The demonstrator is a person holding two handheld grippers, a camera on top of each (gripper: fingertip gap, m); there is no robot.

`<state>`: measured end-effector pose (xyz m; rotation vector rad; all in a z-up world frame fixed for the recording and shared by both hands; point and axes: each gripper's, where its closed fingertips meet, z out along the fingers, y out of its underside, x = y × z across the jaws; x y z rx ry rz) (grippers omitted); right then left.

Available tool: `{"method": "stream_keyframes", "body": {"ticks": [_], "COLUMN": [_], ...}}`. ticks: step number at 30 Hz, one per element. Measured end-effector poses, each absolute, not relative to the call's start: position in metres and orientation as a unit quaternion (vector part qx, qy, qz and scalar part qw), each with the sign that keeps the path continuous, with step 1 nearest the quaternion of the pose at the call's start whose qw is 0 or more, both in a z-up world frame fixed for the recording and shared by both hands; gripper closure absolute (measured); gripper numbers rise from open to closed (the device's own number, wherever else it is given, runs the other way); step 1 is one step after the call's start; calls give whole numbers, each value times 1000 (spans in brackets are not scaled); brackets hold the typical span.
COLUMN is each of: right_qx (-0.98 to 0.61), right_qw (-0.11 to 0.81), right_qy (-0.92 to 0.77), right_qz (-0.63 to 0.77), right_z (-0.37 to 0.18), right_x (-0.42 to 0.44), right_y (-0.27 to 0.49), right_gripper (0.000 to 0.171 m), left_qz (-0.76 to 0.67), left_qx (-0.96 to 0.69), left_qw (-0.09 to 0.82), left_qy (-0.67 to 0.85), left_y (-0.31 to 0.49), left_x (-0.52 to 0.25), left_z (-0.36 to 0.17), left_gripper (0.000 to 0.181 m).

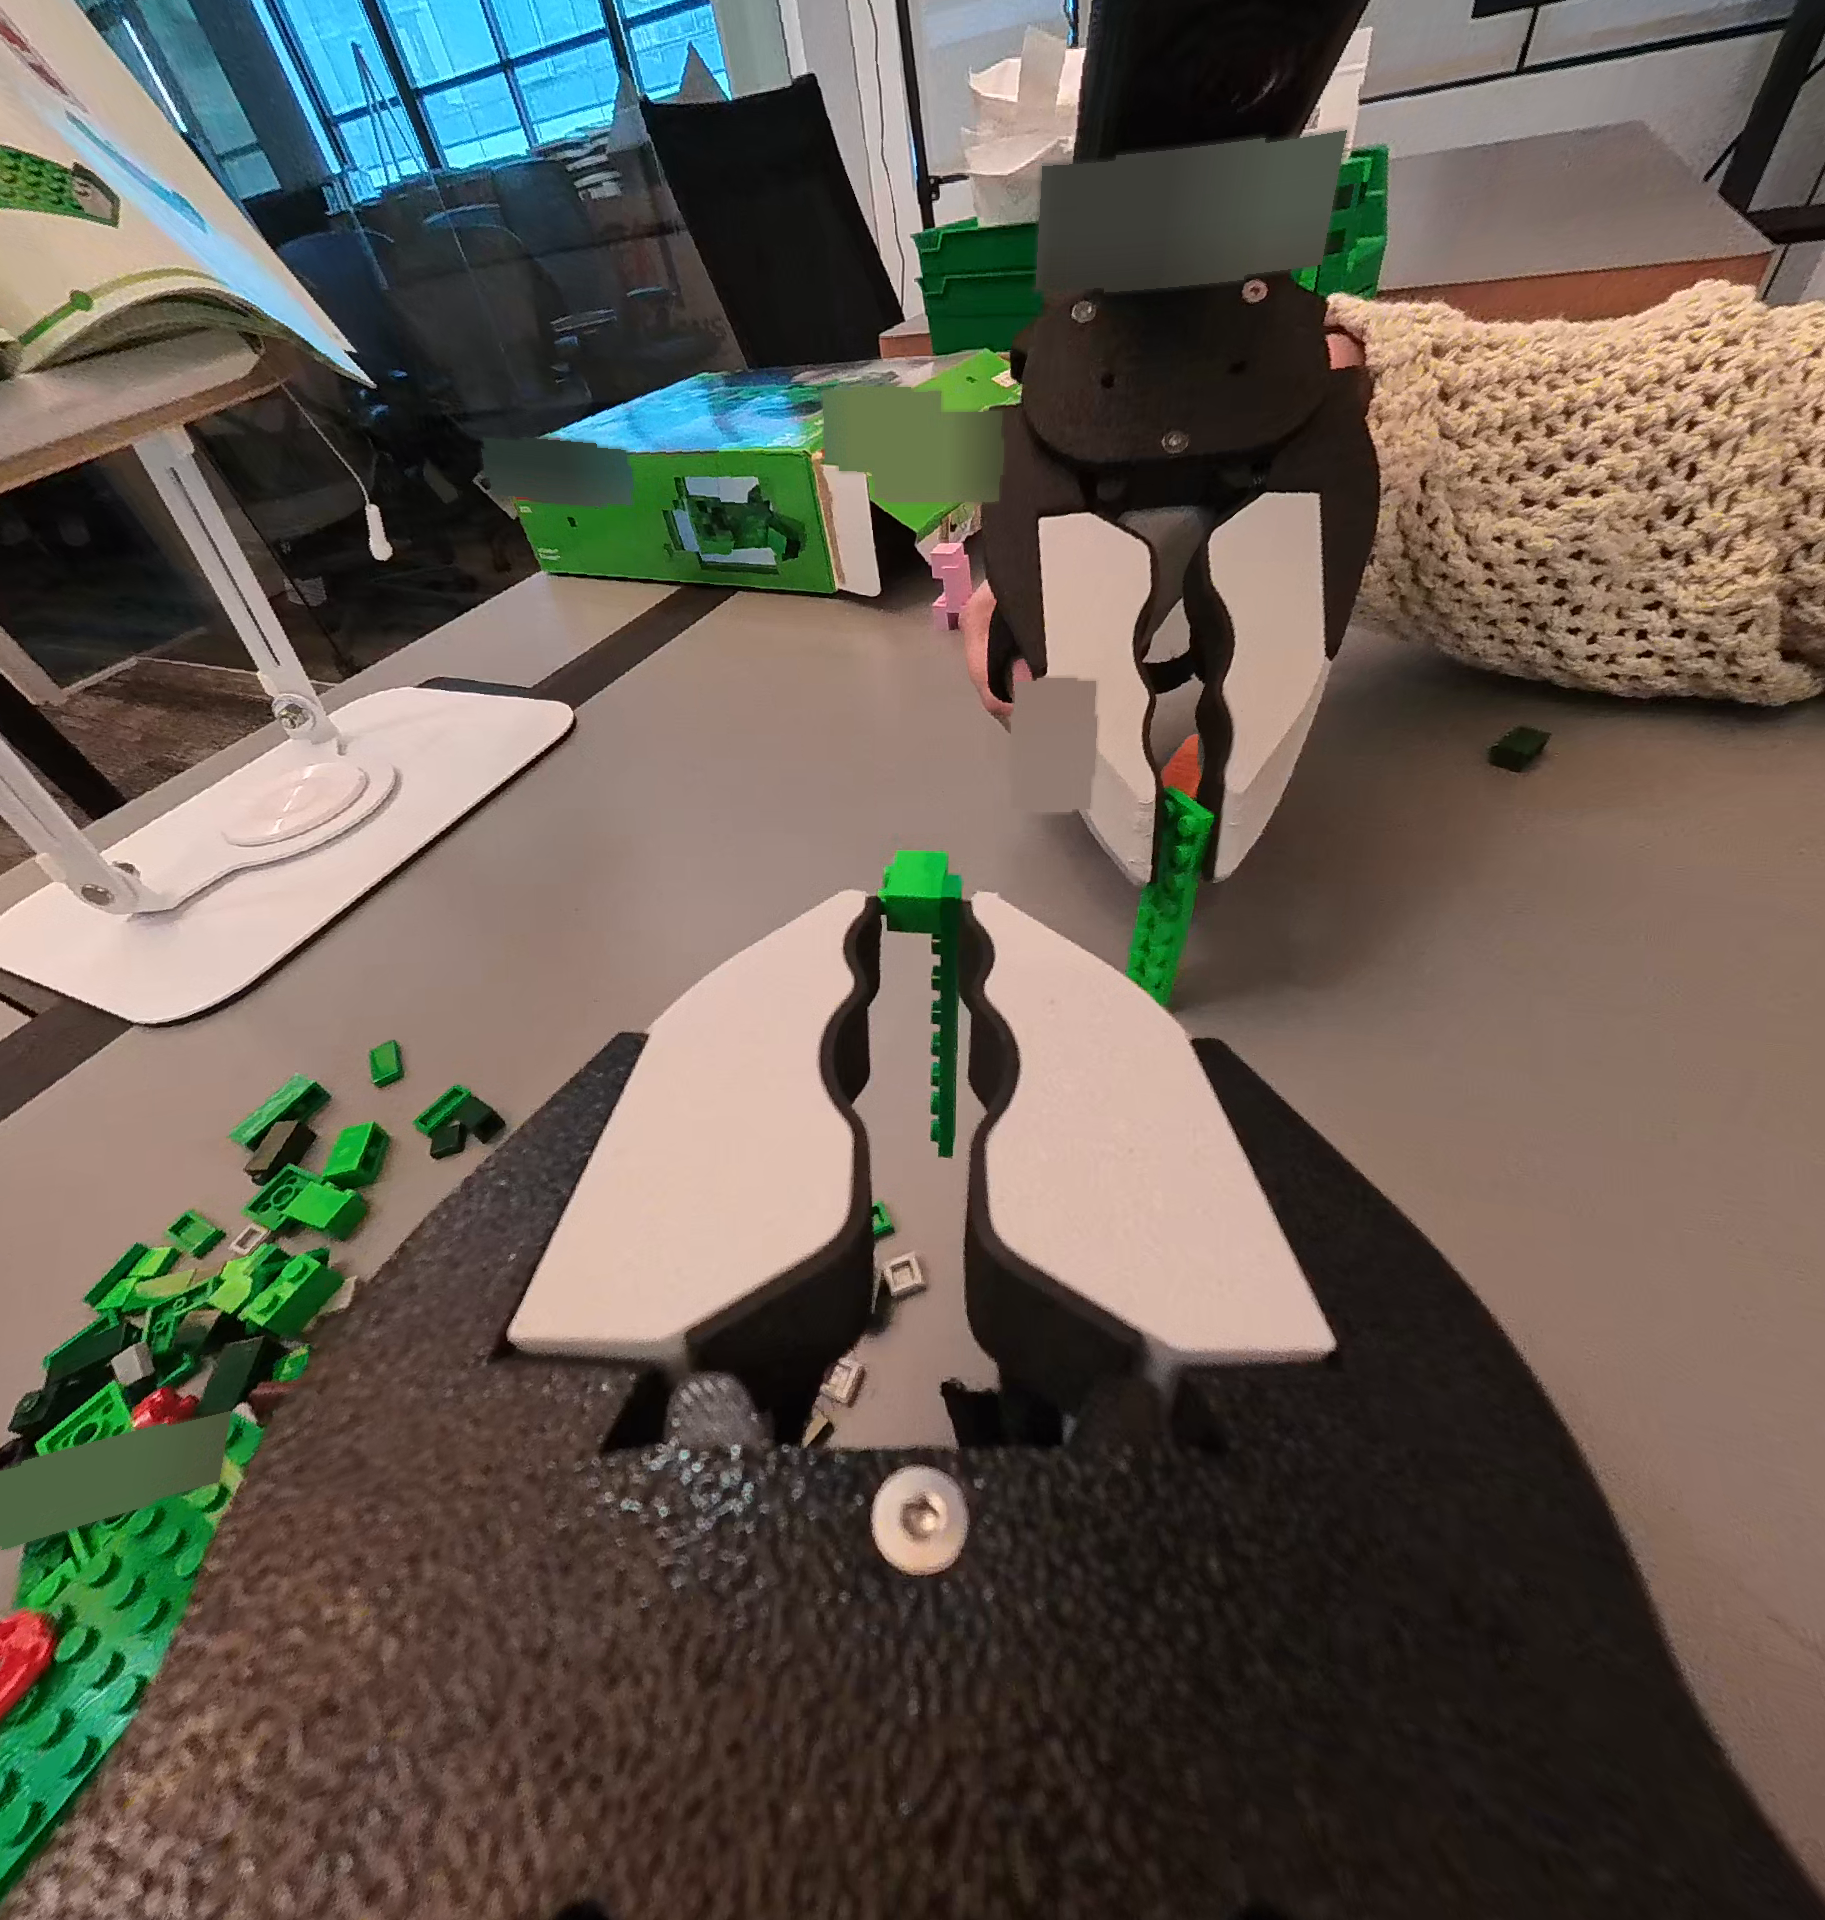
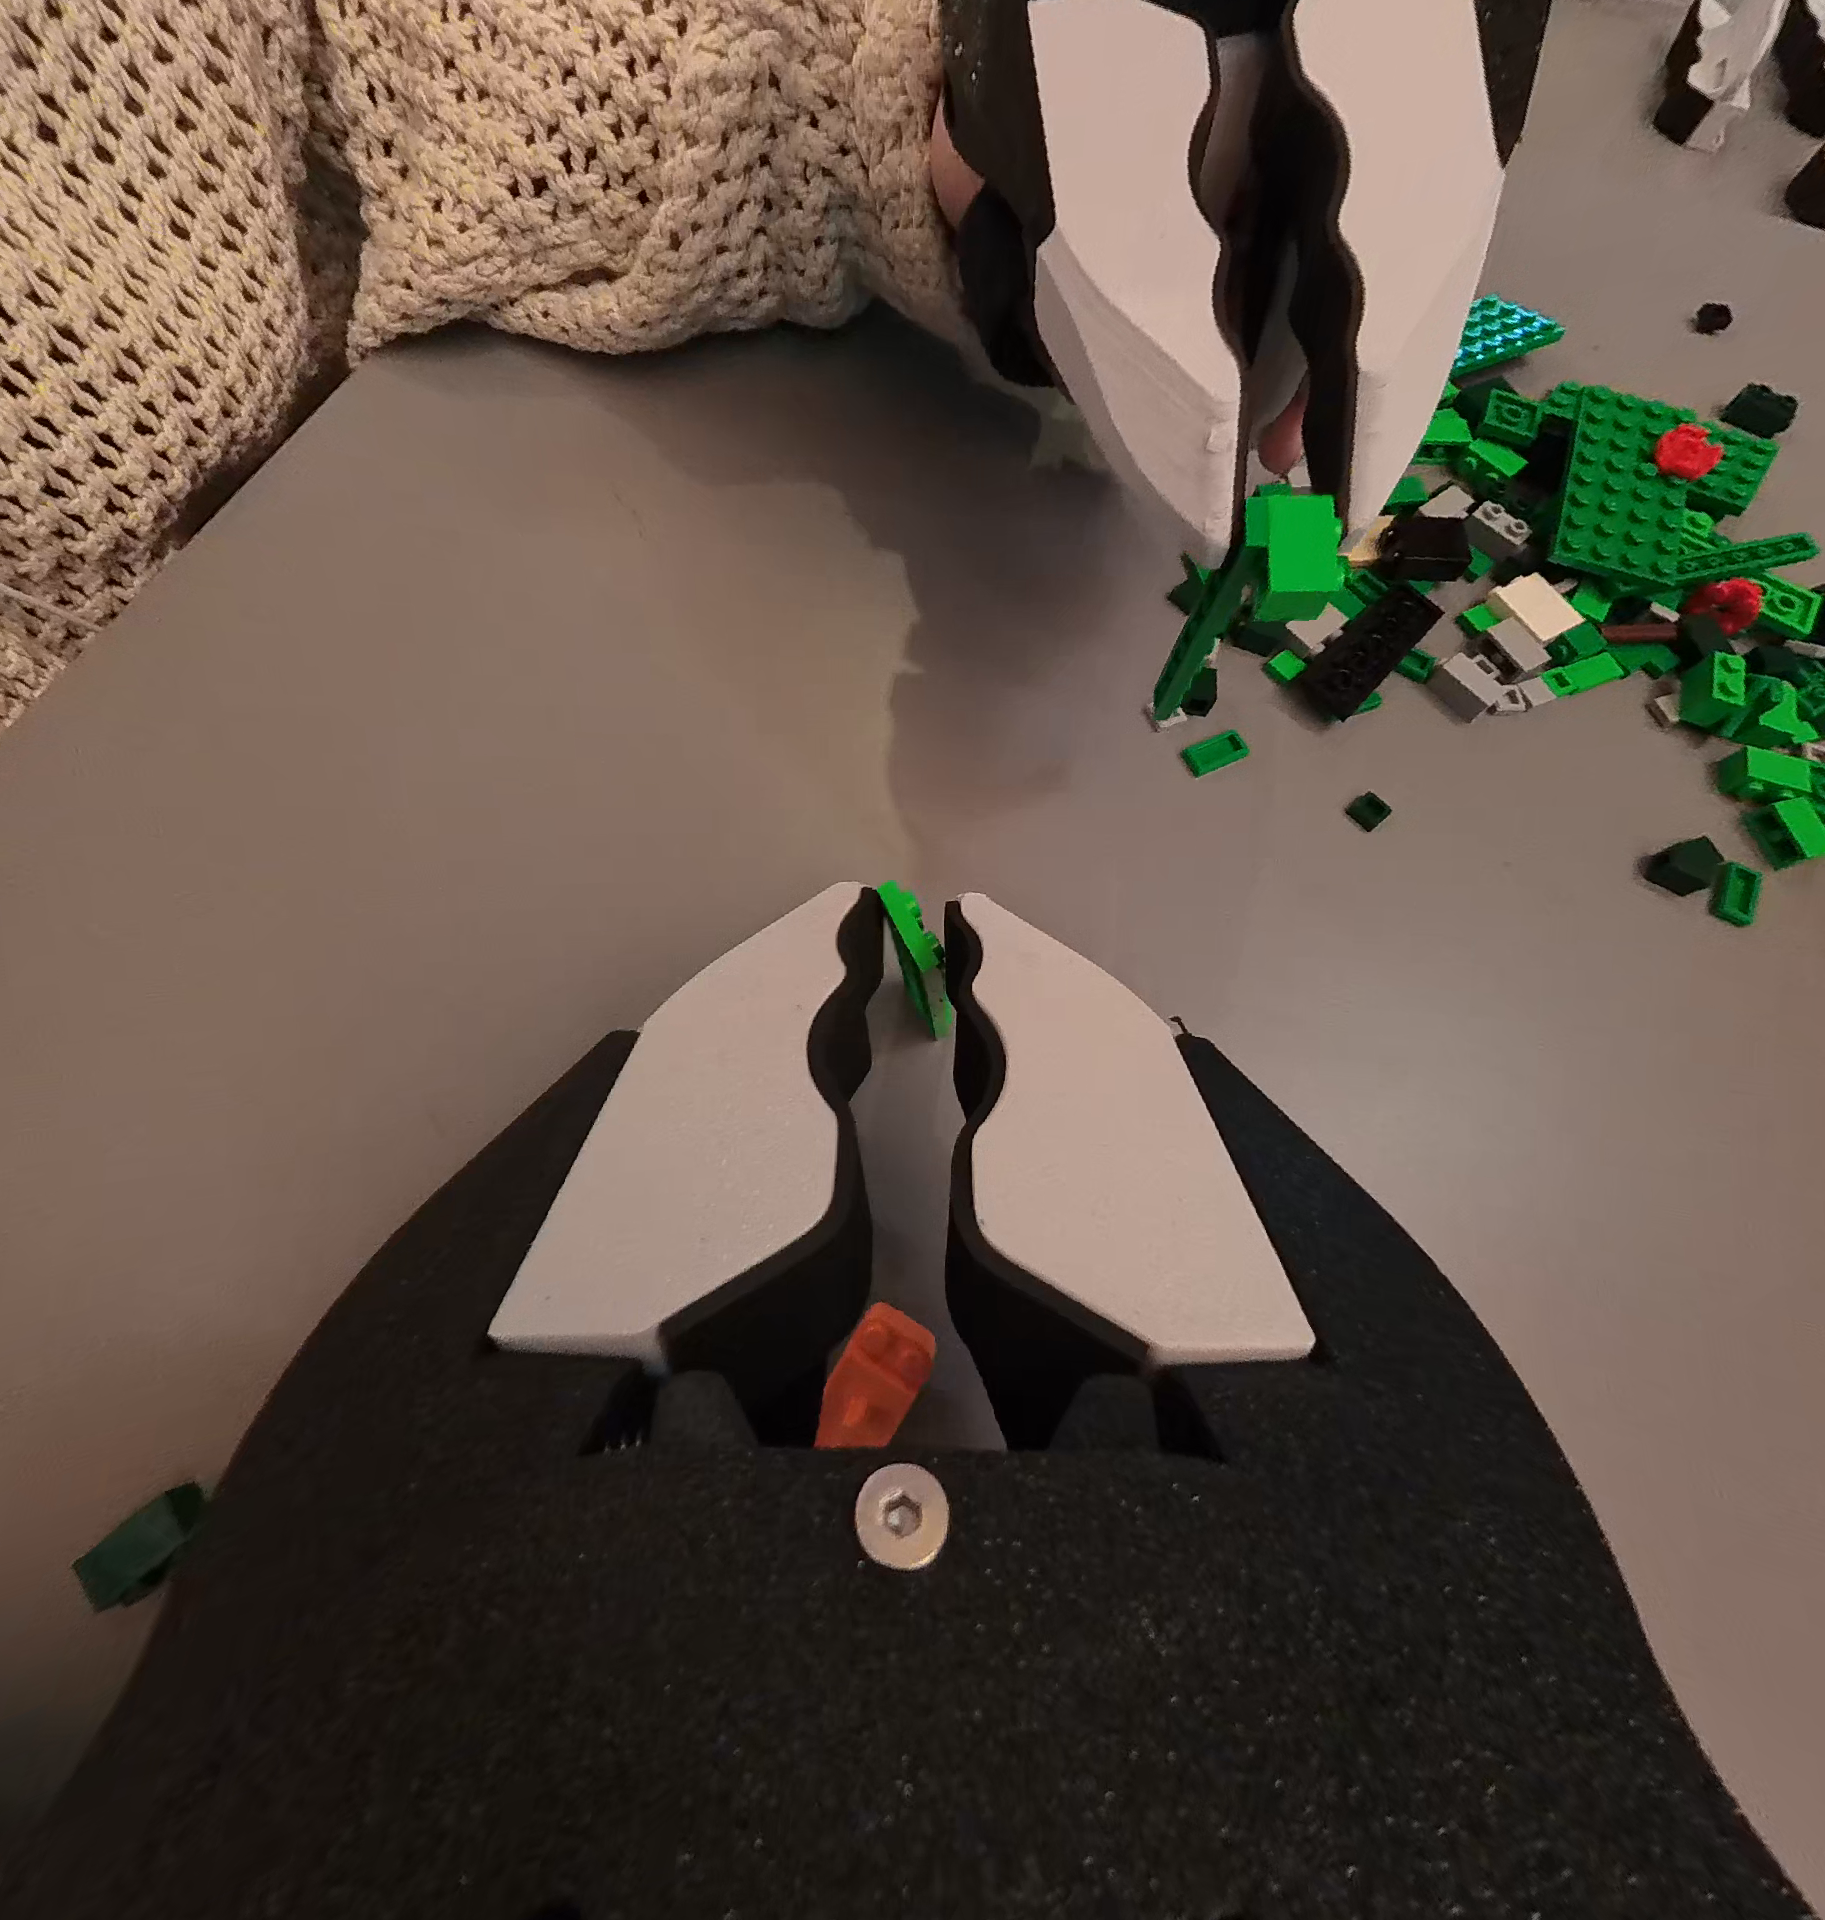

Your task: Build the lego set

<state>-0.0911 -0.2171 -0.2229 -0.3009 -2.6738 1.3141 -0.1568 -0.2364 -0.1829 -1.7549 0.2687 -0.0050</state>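
Grey matte tabletop [image 1: 679,790] carries the work, with a white lamp base [image 1: 264,831] at ten o'clock in the left wrist view and a green cardboard set box [image 1: 700,509] at twelve o'clock.

Left gripper [image 1: 918,904] — jaws clamped on a long dark green studded plate [image 1: 944,1039] with a bright green block [image 1: 913,888] at its far tip. Plate's long axis runs straight out along the fingers.

Right gripper [image 2: 913,914] — jaws pinched on a narrow bright green studded plate [image 1: 1168,904]. In the left wrist view it hangs from the tips, slanted, lower end at or near the table; contact cannot be confirmed. An orange brick [image 2: 877,1387] sits deep in the right gripper's throat.

Loose pile of green, black and grey bricks [image 2: 1573,623] lies at two o'clock in the right wrist view, beside a green baseplate with red flower pieces [image 2: 1625,488].

Key relation: the right-held plate lies at one o'clock from the left gripper's tips, near but apart, its axis steep against the other's near-level line. Judgement: mating them needs one plate turned to match the other.
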Motion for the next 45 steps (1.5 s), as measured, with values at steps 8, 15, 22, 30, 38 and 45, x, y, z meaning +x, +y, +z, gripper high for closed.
{"method": "stream_keyframes", "body": {"ticks": [8, 15, 22, 30, 38, 45], "right_qx": [-134, -169, -163, -159, -155, -148], "right_qw": [84, 73, 69, 65, 70, 65], "right_qy": [-902, -910, -909, -907, -907, -909], "right_qz": [402, 370, 378, 385, 385, 383], "right_z": [-224, -224, -225, -225, -226, -227], "right_x": [-97, -95, -94, -94, -94, -91], "right_y": [-211, -205, -206, -206, -204, -205], "right_gripper": [167, 167, 164, 163, 157, 155], "left_qz": [-5, -8, -10, -12, -16, -17], "left_qx": [-768, -769, -770, -771, -771, -771], "left_qw": [629, 627, 626, 624, 624, 624], "left_qy": [120, 123, 124, 127, 129, 129], "left_y": [-236, -235, -235, -235, -234, -234], "left_x": [-155, -153, -152, -151, -149, -149], "left_z": [-184, -186, -187, -187, -188, -188], "left_gripper": [168, 168, 168, 168, 168, 168]}}
